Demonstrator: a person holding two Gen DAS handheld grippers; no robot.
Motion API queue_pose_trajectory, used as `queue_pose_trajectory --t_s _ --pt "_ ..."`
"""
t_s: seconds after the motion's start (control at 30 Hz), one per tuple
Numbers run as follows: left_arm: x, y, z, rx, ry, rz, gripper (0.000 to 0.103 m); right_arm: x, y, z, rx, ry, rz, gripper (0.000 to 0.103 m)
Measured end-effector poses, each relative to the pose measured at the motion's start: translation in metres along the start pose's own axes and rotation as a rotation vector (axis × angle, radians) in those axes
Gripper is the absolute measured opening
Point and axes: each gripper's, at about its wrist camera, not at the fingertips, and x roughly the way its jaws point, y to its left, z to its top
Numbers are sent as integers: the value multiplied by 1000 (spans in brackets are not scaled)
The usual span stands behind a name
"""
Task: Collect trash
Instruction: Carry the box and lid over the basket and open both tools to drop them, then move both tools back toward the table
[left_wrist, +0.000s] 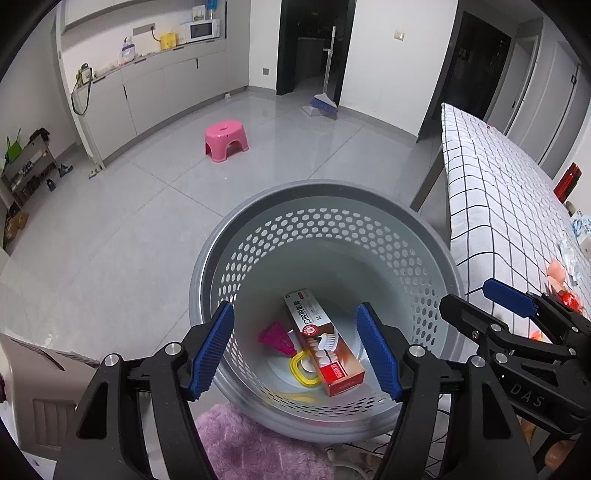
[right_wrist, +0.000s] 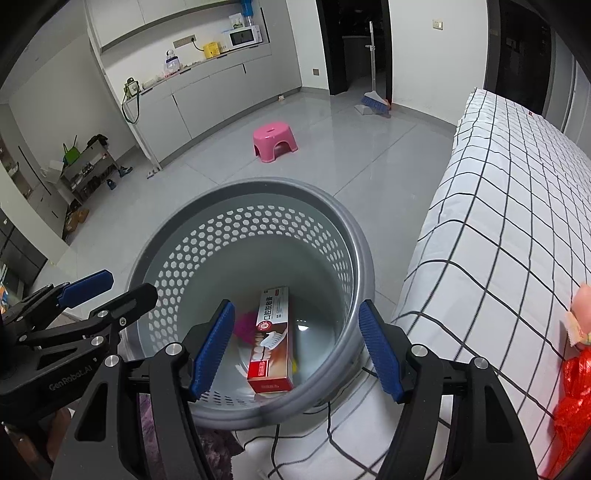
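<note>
A grey perforated waste basket (left_wrist: 317, 186) (right_wrist: 258, 184) stands on the floor beside a table with a checked cloth (left_wrist: 491, 206) (right_wrist: 509, 206). In the basket lie a red and white toothpaste box (left_wrist: 325, 347) (right_wrist: 271, 347), a pink ribbed piece (left_wrist: 275, 338) and a yellow ring (left_wrist: 301, 369). My left gripper (left_wrist: 295, 314) hangs open over the basket with nothing between its blue pads. My right gripper (right_wrist: 295, 310) is open and empty over the basket's right side. Each gripper shows in the other's view: the right (left_wrist: 480, 302), the left (right_wrist: 118, 290). A red wrapper (right_wrist: 576, 398) and a peach-coloured item (right_wrist: 583, 310) lie on the table.
A pink stool (left_wrist: 226, 141) (right_wrist: 275, 142) stands on the grey tiled floor, and a broom with dustpan (left_wrist: 323, 103) leans by a dark doorway. A purple fluffy cloth (left_wrist: 251, 443) and black cables (right_wrist: 328, 424) lie near the basket. A red bottle (left_wrist: 567, 181) stands on the table.
</note>
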Motion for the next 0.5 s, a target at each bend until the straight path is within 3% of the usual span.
queue_pose_trajectory --t_s 0.5 --pt "-46 -30 -2 48 -101 -8 86 -63 -26 -31 37 -75 -47 67"
